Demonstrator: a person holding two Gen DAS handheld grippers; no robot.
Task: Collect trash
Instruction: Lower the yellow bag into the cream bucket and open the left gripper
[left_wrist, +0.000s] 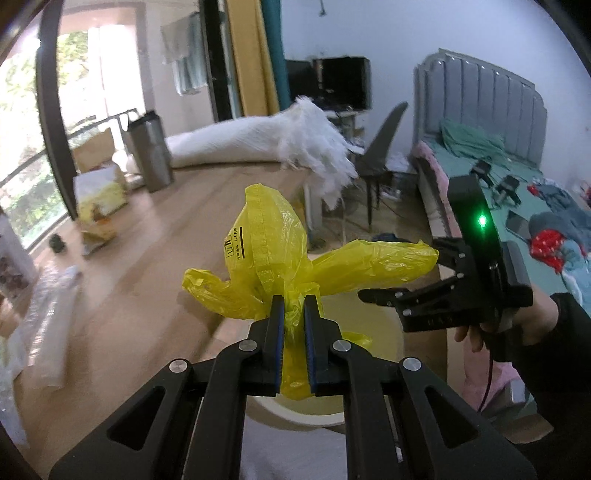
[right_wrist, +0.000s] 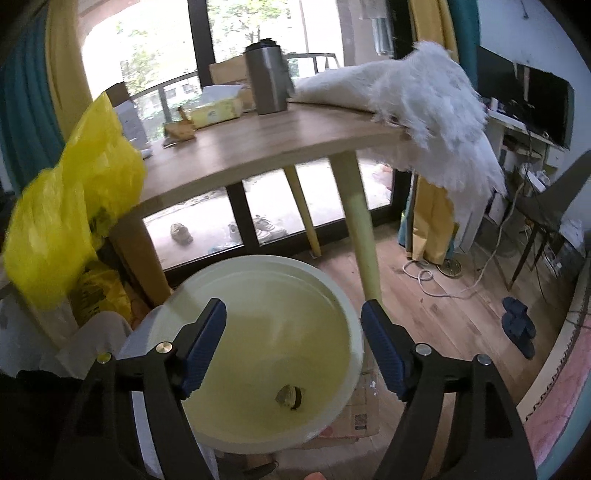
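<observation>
Bedroom clutter surrounds a wooden tabletop (right_wrist: 266, 144) that stands before tall windows. On the tabletop, a steel tumbler (right_wrist: 266, 79) rises upright near the far edge, a yellow tissue pack (right_wrist: 216, 110) lies just beside the tumbler on its window side, and a white furry cloth (right_wrist: 424, 107) drapes over the tabletop's corner toward the chair (left_wrist: 384, 147) and the bed (left_wrist: 487, 122).

Below the tabletop's near edge sits a pale cream bin (right_wrist: 332, 284), round and open-topped, with one small brownish scrap (right_wrist: 289, 396) lying on its bottom.

The left hand-held gripper (left_wrist: 294, 314) is clenched on the gathered neck of a yellow plastic bag (left_wrist: 273, 258), whose loose lobes fan out above the pads; the bag hangs over the near rim of the bin and just off the tabletop's edge.

The right hand-held gripper (right_wrist: 293, 317) stands released, its blue pads (right_wrist: 205, 347) spread wide with nothing between them, poised directly above the bin's mouth. In the left wrist view it sits beside the bag, one bag lobe reaching close to its fingertips, with a hand (left_wrist: 517, 325) wrapped around its body.
</observation>
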